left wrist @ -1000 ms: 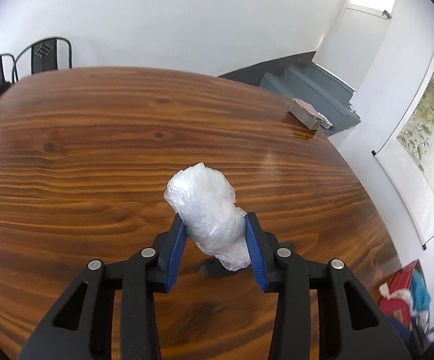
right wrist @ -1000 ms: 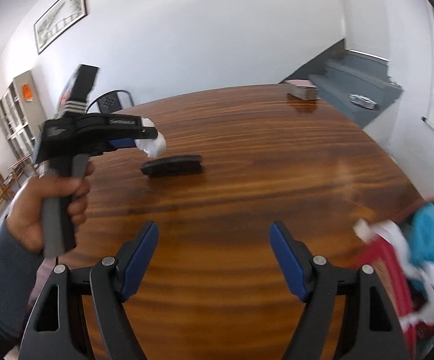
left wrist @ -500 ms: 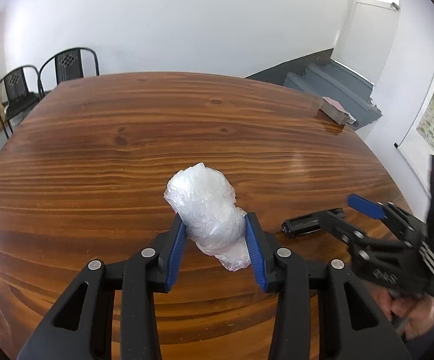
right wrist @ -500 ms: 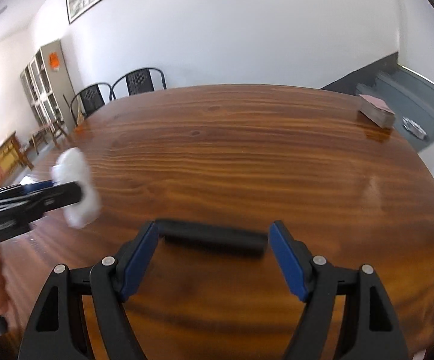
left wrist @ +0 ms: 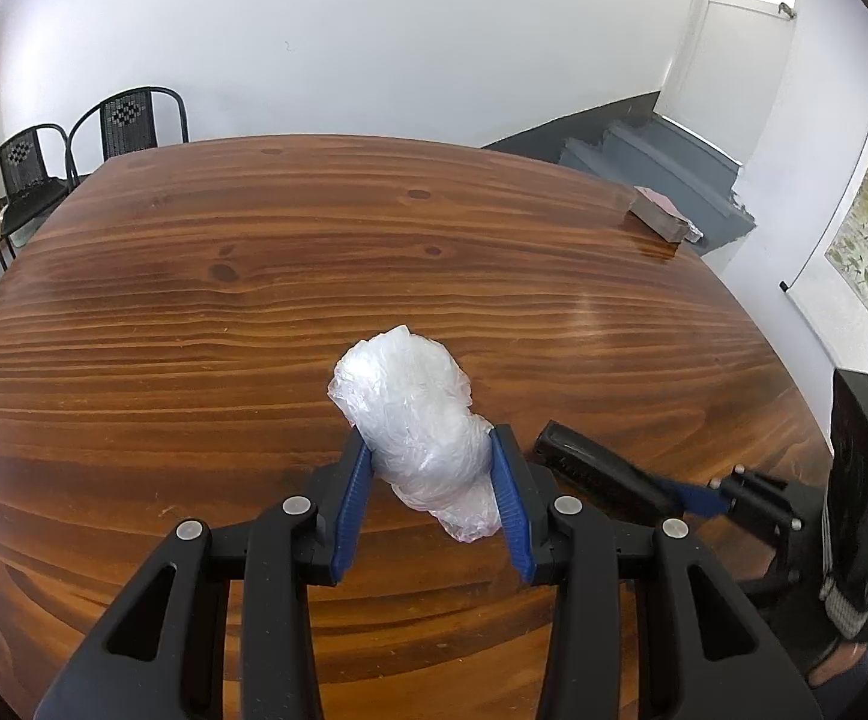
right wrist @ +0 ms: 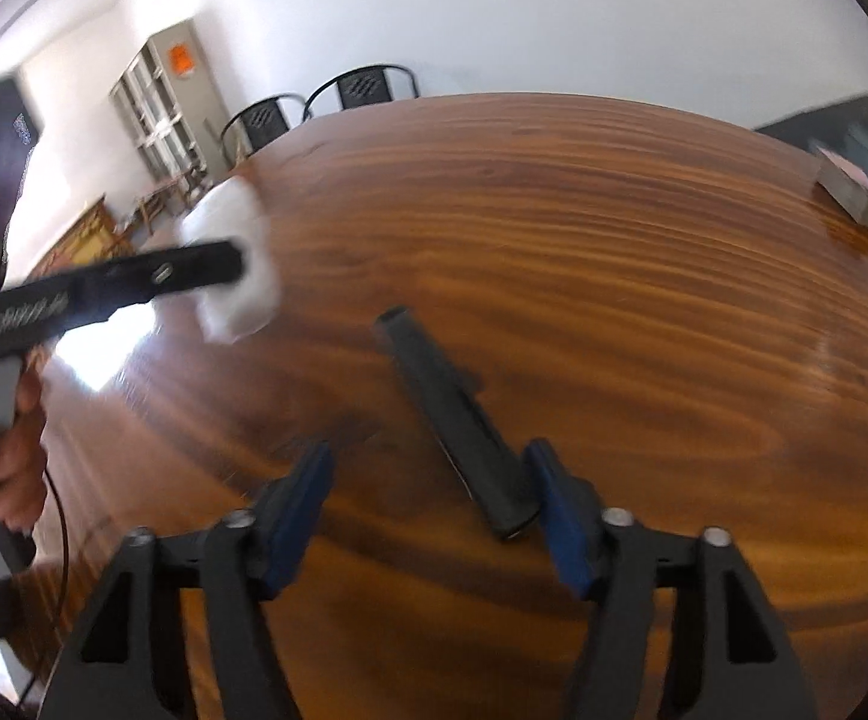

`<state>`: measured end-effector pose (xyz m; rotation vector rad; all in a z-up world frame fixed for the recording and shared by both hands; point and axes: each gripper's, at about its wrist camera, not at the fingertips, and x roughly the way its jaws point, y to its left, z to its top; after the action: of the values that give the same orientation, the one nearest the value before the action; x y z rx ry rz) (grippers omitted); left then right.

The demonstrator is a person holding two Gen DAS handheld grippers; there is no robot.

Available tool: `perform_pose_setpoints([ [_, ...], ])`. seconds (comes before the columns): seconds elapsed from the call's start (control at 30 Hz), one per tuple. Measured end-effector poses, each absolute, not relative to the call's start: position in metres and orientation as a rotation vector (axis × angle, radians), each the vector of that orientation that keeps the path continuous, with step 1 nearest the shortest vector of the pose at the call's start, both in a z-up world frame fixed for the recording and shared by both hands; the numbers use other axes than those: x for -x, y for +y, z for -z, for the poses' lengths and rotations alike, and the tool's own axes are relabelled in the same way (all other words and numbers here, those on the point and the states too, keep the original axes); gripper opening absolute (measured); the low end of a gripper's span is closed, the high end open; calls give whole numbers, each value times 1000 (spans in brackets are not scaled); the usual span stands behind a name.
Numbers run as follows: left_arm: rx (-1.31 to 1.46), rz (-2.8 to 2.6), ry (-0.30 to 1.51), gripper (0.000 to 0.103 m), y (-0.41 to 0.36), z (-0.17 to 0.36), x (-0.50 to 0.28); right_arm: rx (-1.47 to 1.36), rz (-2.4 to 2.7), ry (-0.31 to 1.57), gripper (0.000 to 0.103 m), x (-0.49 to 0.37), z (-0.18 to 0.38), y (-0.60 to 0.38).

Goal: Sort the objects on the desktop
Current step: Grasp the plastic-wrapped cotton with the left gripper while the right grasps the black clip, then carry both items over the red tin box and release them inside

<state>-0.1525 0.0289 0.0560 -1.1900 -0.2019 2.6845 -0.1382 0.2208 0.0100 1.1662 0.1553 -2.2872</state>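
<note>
My left gripper (left wrist: 428,444) is shut on a crumpled wad of clear plastic (left wrist: 404,396) and holds it just above the wooden table (left wrist: 254,300). From the right wrist view that wad (right wrist: 242,312) shows blurred at the tip of the left gripper (right wrist: 230,267). A long black object (right wrist: 446,396) lies slantwise on the table. Its near end sits between the fingers of my right gripper (right wrist: 428,456), close to the right pad and well clear of the left one. The right jaws are closing. In the left wrist view the black object (left wrist: 590,462) lies just right of the wad, with the right gripper (left wrist: 680,492) at its near end.
A small pink-topped box (left wrist: 659,216) rests at the table's far right edge. Two black chairs (left wrist: 128,120) stand behind the far left corner. A person's hand (right wrist: 8,468) grips the left gripper's handle. Grey stairs (left wrist: 644,156) rise beyond the table on the right.
The right gripper has swung over and come down at the black object, and its jaws have narrowed around it. The left gripper shifted a little sideways, still holding the plastic wad.
</note>
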Motion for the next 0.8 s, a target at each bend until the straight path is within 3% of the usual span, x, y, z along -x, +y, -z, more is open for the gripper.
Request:
perform_pose_setpoints([
  [0.23,1158,-2693,-208,42,27,-65,147,-1200,2407,234,18,146,-9,197],
  [0.8,1058,-2605,-122,42,77,-86,113,-1060,2618,-81,15,50,-58,268],
])
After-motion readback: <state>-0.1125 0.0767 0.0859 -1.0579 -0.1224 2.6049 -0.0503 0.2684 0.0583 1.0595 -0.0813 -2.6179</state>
